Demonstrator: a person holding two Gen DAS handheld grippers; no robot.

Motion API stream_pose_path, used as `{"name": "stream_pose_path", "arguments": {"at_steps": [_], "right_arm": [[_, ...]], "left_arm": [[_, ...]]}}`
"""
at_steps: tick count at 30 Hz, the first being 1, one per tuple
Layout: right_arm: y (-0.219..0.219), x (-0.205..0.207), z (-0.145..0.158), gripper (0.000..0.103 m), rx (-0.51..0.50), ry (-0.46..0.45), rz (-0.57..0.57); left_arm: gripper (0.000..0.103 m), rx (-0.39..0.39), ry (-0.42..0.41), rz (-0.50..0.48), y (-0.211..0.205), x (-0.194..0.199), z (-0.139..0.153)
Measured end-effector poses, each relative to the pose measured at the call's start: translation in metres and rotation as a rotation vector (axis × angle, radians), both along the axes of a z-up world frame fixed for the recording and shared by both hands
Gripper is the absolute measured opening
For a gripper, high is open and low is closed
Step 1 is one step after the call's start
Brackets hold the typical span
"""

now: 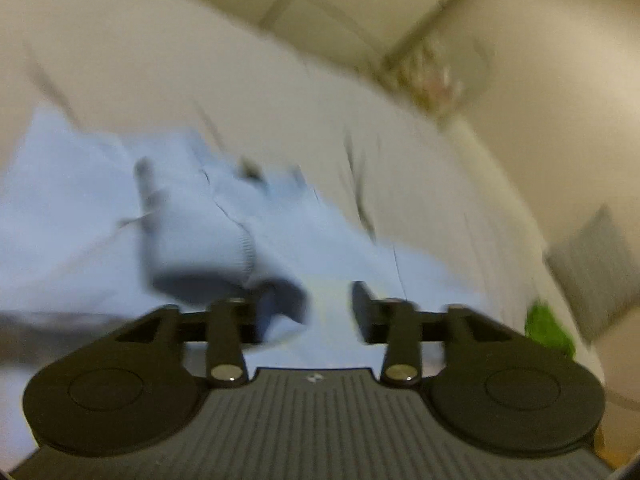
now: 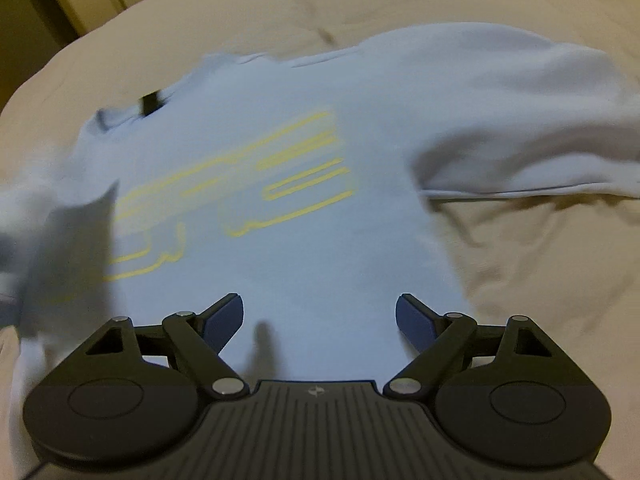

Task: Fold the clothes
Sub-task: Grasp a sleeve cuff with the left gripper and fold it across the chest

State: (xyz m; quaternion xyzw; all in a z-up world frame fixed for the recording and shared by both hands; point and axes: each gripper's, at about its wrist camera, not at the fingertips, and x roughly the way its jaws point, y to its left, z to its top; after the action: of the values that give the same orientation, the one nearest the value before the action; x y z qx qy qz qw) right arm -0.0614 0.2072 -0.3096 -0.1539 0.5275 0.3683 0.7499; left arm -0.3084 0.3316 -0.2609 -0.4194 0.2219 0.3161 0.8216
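A light blue sweatshirt [image 2: 304, 168] with yellow outlined lettering [image 2: 240, 184] lies chest-up on a cream bedsheet [image 2: 540, 260], its body fairly flat, one sleeve [image 2: 520, 128] stretched out sideways toward the right of the right wrist view, the collar with a dark tag [image 2: 149, 104] at the far left. The right gripper [image 2: 319, 316] hovers over the hem end of the body with its fingers spread wide and nothing between them. The left gripper [image 1: 329, 308] is low over bunched blue cloth; its fingers stand apart, and a ribbed cuff [image 1: 246, 252] sits just ahead of the left finger, but the picture is smeared and I cannot tell whether any cloth is caught. At the left edge of the right wrist view a blurred grey-blue flap [image 2: 68, 248] stands up over the lettering — likely the other sleeve being carried across, though this is a judgement. To fold well from here, lay that sleeve flat across the chest without dragging the body, match it with the outstretched sleeve, and take hem corners by a thin pinch of both layers — thick fleece slips from a shallow bite, and the soft sheet wrinkles underneath. A green thing [image 1: 548, 328] lies at the bed's edge, well apart.
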Motion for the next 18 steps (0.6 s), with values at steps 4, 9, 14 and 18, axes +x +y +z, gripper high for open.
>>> {"name": "stream_pose_path", "arguments": {"at_steps": [4,9,14,18], "right_arm": [[-0.017,0.025,-0.001,0.086,0.015,0.037,-0.040],[-0.009,0.025,-0.009,0.049,0.108,0.132,0.076],[0.044,-0.032,-0.018,0.044,0.128,0.015,0.454],[0.076,-0.085,-0.025,0.064,0.136,-0.221,0.685]], "left_arm": [[0.044,-0.093,0.059,-0.092,-0.029,0.037,-0.020],[0.044,-0.112,0.195,-0.006,-0.024,-0.004,-0.031],[0.044,-0.099,0.280,0.106,-0.009,-0.036,-0.033],[0.045,-0.081,0.294,0.141,0.001,-0.042,-0.027]]}}
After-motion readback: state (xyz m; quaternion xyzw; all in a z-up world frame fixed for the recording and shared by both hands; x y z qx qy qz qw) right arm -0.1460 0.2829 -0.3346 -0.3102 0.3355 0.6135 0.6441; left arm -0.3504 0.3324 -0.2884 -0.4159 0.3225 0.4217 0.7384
